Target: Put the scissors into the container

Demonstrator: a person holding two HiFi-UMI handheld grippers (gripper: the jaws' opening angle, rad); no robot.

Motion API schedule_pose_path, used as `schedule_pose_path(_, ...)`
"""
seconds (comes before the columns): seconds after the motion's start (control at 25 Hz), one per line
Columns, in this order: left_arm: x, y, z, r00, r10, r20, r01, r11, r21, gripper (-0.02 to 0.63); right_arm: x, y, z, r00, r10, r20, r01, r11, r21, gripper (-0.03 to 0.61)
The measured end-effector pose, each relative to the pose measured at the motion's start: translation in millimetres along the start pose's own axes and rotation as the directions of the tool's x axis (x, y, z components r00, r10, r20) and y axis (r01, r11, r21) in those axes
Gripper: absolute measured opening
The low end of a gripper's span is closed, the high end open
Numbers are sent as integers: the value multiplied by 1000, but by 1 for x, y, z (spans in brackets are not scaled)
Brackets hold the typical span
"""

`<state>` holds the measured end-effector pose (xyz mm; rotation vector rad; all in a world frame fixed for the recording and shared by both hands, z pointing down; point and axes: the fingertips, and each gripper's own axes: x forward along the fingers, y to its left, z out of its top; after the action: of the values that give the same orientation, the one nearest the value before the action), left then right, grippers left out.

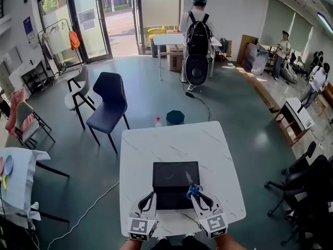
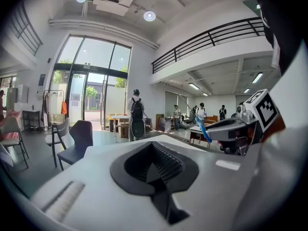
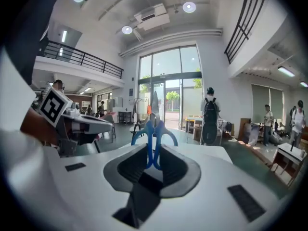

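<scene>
The blue-handled scissors point(image 1: 193, 190) stand blades up in my right gripper point(image 1: 197, 194), which is shut on them just over the near right part of the black box container point(image 1: 169, 177). In the right gripper view the scissors point(image 3: 154, 139) sit between the pads, handles low and blades pointing away. My left gripper point(image 1: 151, 196) rests at the container's near left corner, shut and holding nothing. The left gripper view shows its own closed tip point(image 2: 153, 145) and, to the right, the scissors point(image 2: 202, 129) in the other gripper. The box interior is too dark to make out.
The container stands on a white marble table point(image 1: 156, 145). Beyond its far edge are a teal round stool point(image 1: 175, 117) and a small bottle point(image 1: 157, 122). A dark blue chair point(image 1: 109, 105) stands at the left, black office chairs point(image 1: 302, 181) at the right. A person with a backpack point(image 1: 196, 40) stands far off.
</scene>
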<state>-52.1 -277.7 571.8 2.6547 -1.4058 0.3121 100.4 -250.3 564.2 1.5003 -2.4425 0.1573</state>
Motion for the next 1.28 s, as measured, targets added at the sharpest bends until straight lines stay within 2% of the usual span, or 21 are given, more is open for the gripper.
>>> schedule_pose_path(0.28,1,-2,-19,999,28,-42,-28,1000,-14,8,15,10,-28,989,118,-89,-125,988,-85,83)
schedule_pose_path(0.4,-1,-2,-28,997,39,-61,-42,999,-34,8,23,19,-49,967,183,-178,-209,968,-141,83)
schedule_pose_path(0.52,-1,-2,-31,997,49,-64,-52,998,-40,8,31,27,-68,936,240,-257,-297,930,-217,83)
schedule_pose_path(0.76,-4,-1,-32,995,69,-66,-72,996,-46,8,47,39,-110,855,284,-435,-424,865,-269,83)
schedule_pose_path(0.88,-7,0,-33,994,78,-71,-82,995,-60,8,54,44,-127,813,289,-506,-467,842,-270,83)
schedule_pose_path(1.16,-12,3,-34,993,95,-70,-99,993,-59,8,66,51,-158,716,259,-648,-538,796,-276,83)
schedule_pose_path(1.28,-15,4,-35,993,98,-71,-102,993,-54,8,69,53,-171,660,232,-715,-574,769,-280,83)
